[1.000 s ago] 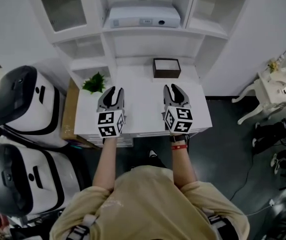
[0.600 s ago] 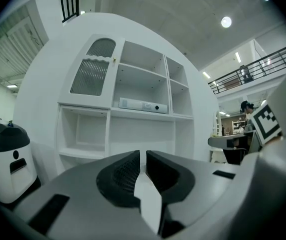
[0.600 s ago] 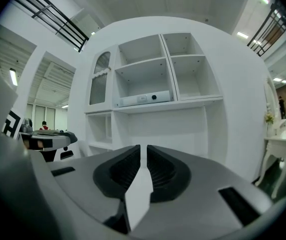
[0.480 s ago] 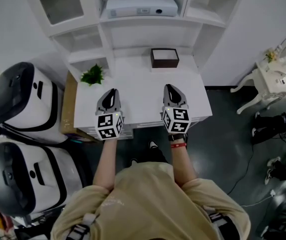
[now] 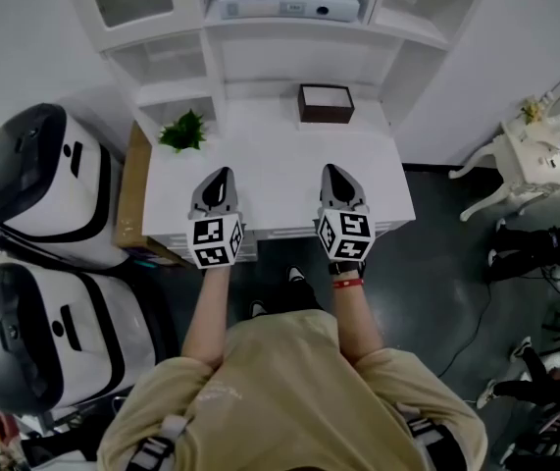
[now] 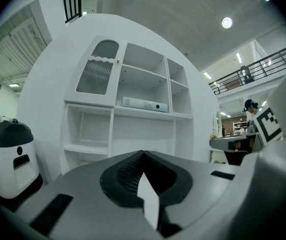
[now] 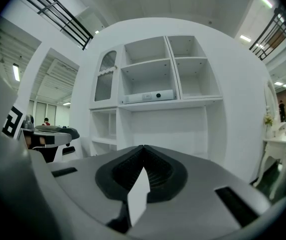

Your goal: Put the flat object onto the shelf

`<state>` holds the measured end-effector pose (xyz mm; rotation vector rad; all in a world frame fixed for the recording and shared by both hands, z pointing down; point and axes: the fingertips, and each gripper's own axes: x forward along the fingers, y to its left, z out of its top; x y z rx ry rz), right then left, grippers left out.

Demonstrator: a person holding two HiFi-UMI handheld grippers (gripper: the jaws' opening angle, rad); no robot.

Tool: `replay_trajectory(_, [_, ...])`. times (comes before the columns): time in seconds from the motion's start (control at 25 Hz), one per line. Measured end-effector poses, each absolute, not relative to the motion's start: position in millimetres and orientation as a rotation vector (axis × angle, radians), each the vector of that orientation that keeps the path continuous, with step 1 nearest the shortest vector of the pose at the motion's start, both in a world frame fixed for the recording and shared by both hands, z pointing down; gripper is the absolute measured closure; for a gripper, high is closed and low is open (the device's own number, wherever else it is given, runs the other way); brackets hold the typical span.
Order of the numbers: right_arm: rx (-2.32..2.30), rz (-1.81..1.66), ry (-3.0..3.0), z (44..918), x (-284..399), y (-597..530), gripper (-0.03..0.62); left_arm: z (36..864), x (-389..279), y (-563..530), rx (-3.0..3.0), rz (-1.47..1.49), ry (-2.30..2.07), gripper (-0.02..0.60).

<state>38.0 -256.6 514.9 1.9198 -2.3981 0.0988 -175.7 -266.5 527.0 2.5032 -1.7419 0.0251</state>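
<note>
White tabletop (image 5: 275, 165) below; my left hand-held gripper (image 5: 220, 178) and right hand-held gripper (image 5: 335, 175) are clenched empty. Box (image 5: 326, 103) sits ahead of the right one, well apart, so I'd open up first, then reach.

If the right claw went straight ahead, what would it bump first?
Probably the dark box at the back of the white table. If the right claw is higher than the box, it would reach the shelf unit's back wall; height is unclear.
</note>
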Motion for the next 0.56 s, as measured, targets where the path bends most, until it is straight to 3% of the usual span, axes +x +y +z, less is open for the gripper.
replay_trajectory(0.56, [1.743, 0.142, -2.418, 564, 21, -266, 0.571, 607, -201, -273, 2.413, 0.132, -1.702, 0.561])
